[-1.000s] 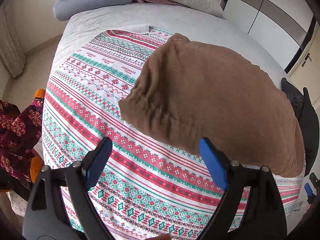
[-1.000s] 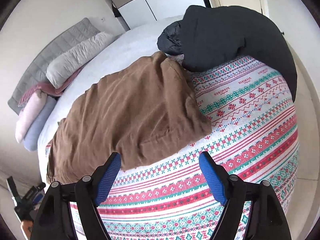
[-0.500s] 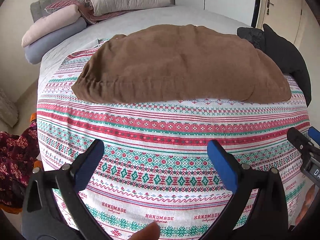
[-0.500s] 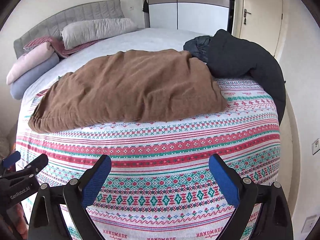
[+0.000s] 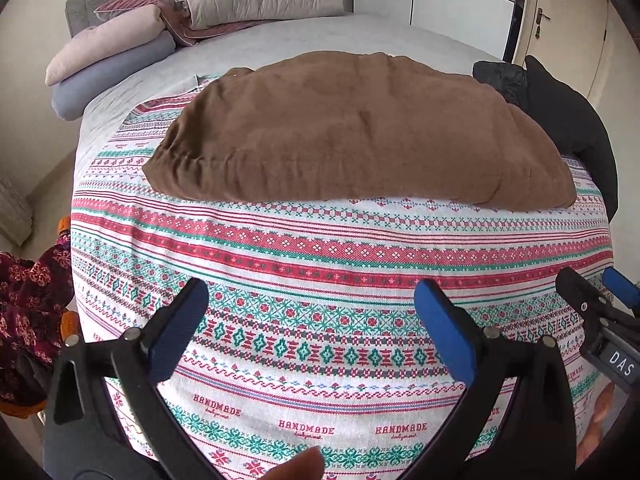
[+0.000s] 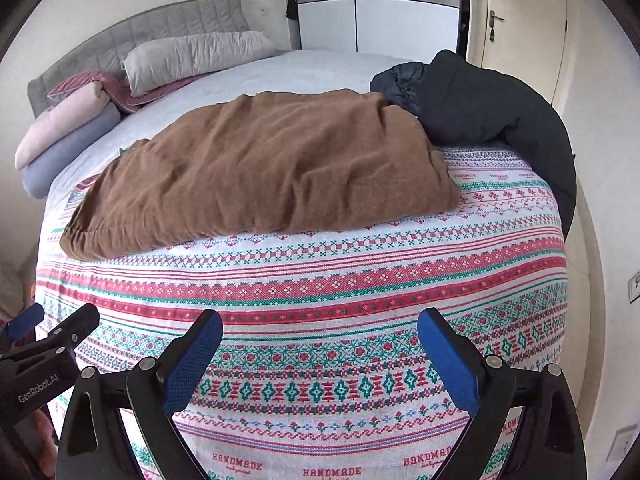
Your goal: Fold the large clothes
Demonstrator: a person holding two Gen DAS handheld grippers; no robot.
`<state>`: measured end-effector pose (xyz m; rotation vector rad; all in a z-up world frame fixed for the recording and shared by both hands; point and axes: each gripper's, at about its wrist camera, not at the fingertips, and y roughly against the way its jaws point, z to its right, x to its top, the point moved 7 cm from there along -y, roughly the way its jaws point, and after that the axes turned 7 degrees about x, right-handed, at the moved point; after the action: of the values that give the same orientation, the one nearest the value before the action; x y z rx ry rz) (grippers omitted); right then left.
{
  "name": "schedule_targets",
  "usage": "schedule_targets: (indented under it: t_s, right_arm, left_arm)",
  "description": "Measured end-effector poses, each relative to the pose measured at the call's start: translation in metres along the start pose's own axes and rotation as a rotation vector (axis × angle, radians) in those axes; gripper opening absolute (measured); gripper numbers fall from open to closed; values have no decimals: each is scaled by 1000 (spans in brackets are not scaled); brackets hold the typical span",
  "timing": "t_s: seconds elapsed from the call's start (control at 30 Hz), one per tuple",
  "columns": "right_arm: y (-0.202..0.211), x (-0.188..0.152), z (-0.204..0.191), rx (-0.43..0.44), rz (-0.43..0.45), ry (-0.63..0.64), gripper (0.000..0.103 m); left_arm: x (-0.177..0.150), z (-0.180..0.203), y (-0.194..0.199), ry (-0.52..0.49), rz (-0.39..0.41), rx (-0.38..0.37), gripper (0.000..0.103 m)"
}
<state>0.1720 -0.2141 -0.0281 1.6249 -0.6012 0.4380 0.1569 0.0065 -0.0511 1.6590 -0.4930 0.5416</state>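
A brown garment (image 5: 352, 132) lies folded in a wide flat bundle on the patterned red, green and white sheet (image 5: 320, 264) across the bed; it also shows in the right wrist view (image 6: 256, 168). My left gripper (image 5: 310, 300) is open and empty, held back over the sheet's near part, well short of the garment. My right gripper (image 6: 320, 328) is open and empty too, beside the left one near the bed's foot. Each gripper shows at the edge of the other's view.
A dark jacket (image 6: 488, 112) lies at the bed's right edge, touching the brown garment. Pillows and folded bedding (image 5: 120, 48) are piled at the headboard. A dark red floral cloth (image 5: 28, 304) lies off the bed's left side. Wardrobe and door stand behind.
Both grippers have pulled back from the brown garment toward the foot of the bed and turned to face the headboard. The garment lies where it was left.
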Motion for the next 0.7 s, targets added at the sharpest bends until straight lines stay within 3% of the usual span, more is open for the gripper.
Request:
schedule_targets:
  t_s: [0.7]
  right_arm:
    - [-12,-7,-1,-23,-31,14,99]
  left_arm:
    - [-4,4,-1,-11,-24,-10,102]
